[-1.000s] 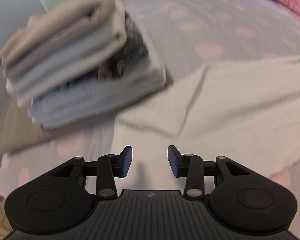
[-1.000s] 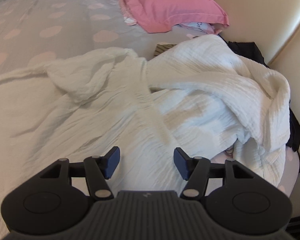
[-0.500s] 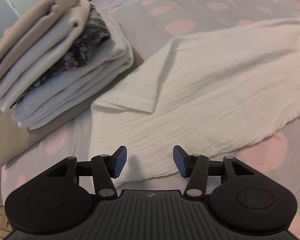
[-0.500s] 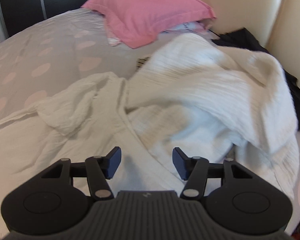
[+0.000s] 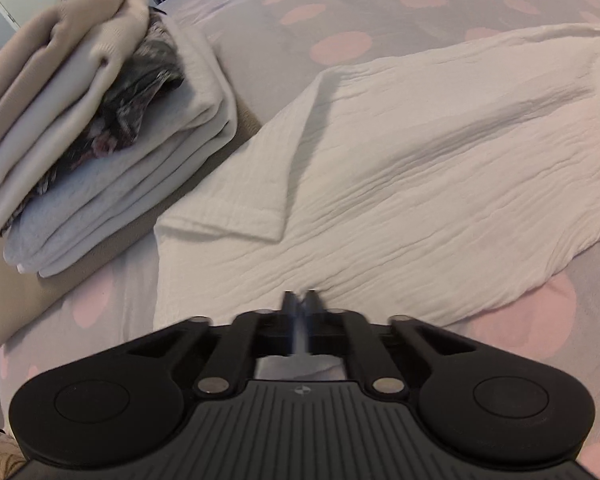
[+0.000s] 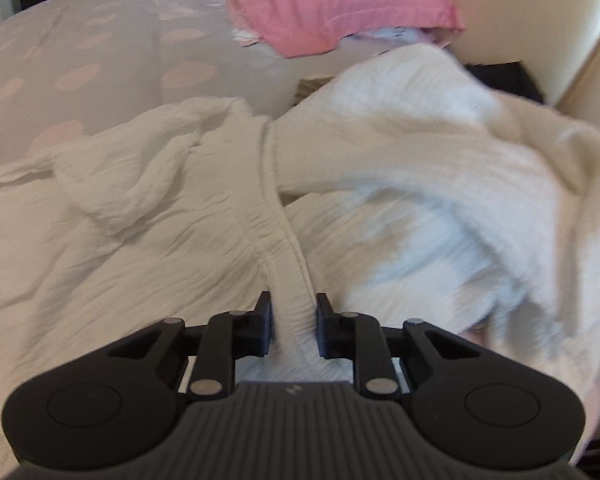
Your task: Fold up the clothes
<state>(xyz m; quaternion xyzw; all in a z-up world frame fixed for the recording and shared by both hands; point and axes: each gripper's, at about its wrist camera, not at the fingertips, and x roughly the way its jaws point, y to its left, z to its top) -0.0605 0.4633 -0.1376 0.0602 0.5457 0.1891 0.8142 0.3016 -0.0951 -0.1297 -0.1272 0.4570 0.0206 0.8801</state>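
A white crinkled garment (image 5: 400, 184) lies spread on the grey bedspread with pink spots (image 5: 340, 12). My left gripper (image 5: 299, 304) is shut on the garment's near hem. In the right wrist view the same white garment (image 6: 172, 232) bunches up toward the headboard, and its elastic waistband (image 6: 288, 272) runs straight between my fingers. My right gripper (image 6: 293, 312) is shut on that waistband.
A stack of folded clothes (image 5: 88, 132) sits at the left on a beige cloth. A pink pillow (image 6: 324, 0) lies at the bed's head, beside a cream headboard (image 6: 540, 20). A dark garment (image 6: 508, 76) lies behind the white one.
Both grippers went from open to shut: the left closed on the garment's near hem, the right closed on the waistband. The right end of the garment has bunched and shifted.
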